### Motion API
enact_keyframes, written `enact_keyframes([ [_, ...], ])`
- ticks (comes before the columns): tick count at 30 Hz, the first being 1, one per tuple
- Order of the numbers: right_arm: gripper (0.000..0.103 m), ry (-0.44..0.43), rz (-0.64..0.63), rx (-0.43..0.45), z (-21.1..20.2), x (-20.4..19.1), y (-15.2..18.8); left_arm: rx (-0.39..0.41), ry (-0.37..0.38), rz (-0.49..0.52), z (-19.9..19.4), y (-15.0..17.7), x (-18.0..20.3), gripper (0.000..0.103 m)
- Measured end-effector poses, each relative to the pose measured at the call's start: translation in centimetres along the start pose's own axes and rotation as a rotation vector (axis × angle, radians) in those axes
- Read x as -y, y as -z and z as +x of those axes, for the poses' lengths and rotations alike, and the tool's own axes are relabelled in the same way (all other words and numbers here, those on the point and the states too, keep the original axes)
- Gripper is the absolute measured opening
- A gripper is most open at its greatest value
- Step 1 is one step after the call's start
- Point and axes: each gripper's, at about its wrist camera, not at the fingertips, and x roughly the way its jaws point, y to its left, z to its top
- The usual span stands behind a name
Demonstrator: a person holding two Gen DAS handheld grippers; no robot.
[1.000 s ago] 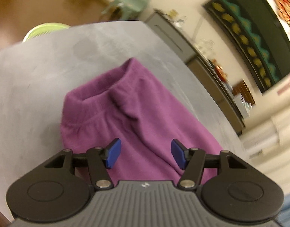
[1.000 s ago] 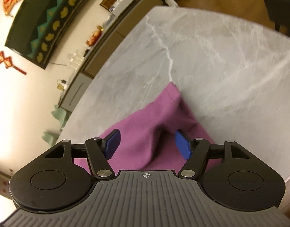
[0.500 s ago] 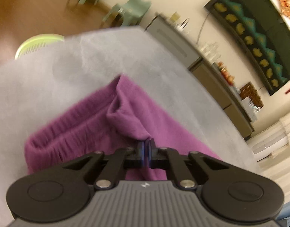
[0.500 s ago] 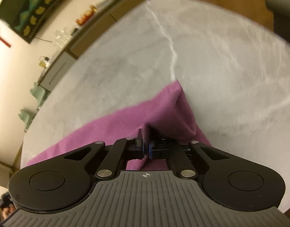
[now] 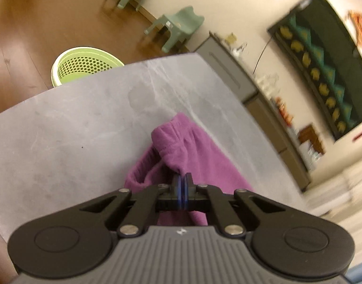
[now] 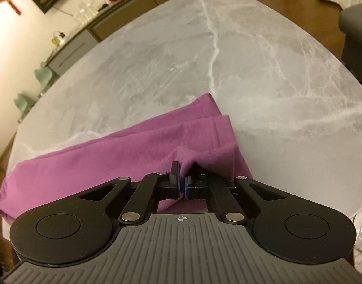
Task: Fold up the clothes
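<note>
A purple fleece garment (image 5: pixel 204 156) lies on the grey marble table (image 5: pixel 69 130). My left gripper (image 5: pixel 182 182) is shut on a pinch of its cloth near the ribbed waistband end, which is lifted and bunched above the table. In the right wrist view the same garment (image 6: pixel 124 151) stretches to the left across the table (image 6: pixel 263 71). My right gripper (image 6: pixel 181 177) is shut on a fold of its near edge at the hemmed end, and the cloth rises into the jaws.
A green perforated laundry basket (image 5: pixel 84 65) stands on the wooden floor past the table's far edge. Two pale green chairs (image 5: pixel 178 27) and a low sideboard (image 5: pixel 230 68) line the wall. A dark seat (image 6: pixel 355 30) stands at the right of the table.
Both grippers went from open over the garment to shut on its cloth. The left one has since lifted its end, so the waistband now hangs bunched; the right one has drawn its fold up.
</note>
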Motion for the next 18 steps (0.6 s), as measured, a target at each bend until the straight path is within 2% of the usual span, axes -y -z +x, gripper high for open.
enact_keyframes([
  [2,0.002,-0.014,0.016,0.003,0.1,0.3,-0.2,-0.004,-0.008,-0.002,-0.6,0.2,-0.7,0.002],
  [3,0.008,-0.021,0.024,0.004,0.2,0.4,-0.3,-0.009,-0.016,0.010,-0.8,0.4,-0.9,0.003],
  [5,0.026,-0.034,0.040,0.007,0.4,0.7,-0.5,-0.022,-0.026,0.032,-1.0,0.8,-1.4,0.003],
  [6,0.046,-0.041,0.049,0.009,0.4,0.8,-0.6,-0.033,-0.024,0.034,-0.8,0.9,-1.6,0.003],
  [7,0.054,-0.048,0.057,0.010,0.5,0.9,-0.7,-0.040,-0.027,0.034,-0.6,1.0,-1.8,0.003],
  [8,0.056,-0.055,0.065,0.012,0.6,1.1,-0.8,-0.046,-0.027,0.034,-0.3,1.2,-1.8,0.004],
  [10,0.055,-0.069,0.081,0.015,0.7,1.3,-1.0,-0.052,-0.031,0.039,0.2,1.5,-1.8,0.004],
  [11,0.046,-0.076,0.089,0.016,0.8,1.5,-1.1,-0.054,-0.039,0.044,0.5,1.6,-1.7,0.004],
  [12,0.020,-0.083,0.097,0.018,0.9,1.6,-1.2,-0.055,-0.050,0.050,0.7,1.6,-1.5,0.004],
  [13,0.008,-0.054,0.058,0.019,1.1,0.9,-1.6,-0.055,-0.062,0.054,0.9,1.7,-1.5,0.004],
  [17,0.002,-0.194,-0.189,0.304,-4.3,-3.3,-1.9,-0.011,-0.067,0.046,-0.1,2.1,-1.8,0.004],
  [18,0.002,-0.160,-0.186,0.265,-3.5,-2.8,-2.0,-0.003,-0.063,0.043,-0.3,2.2,-2.0,0.004],
])
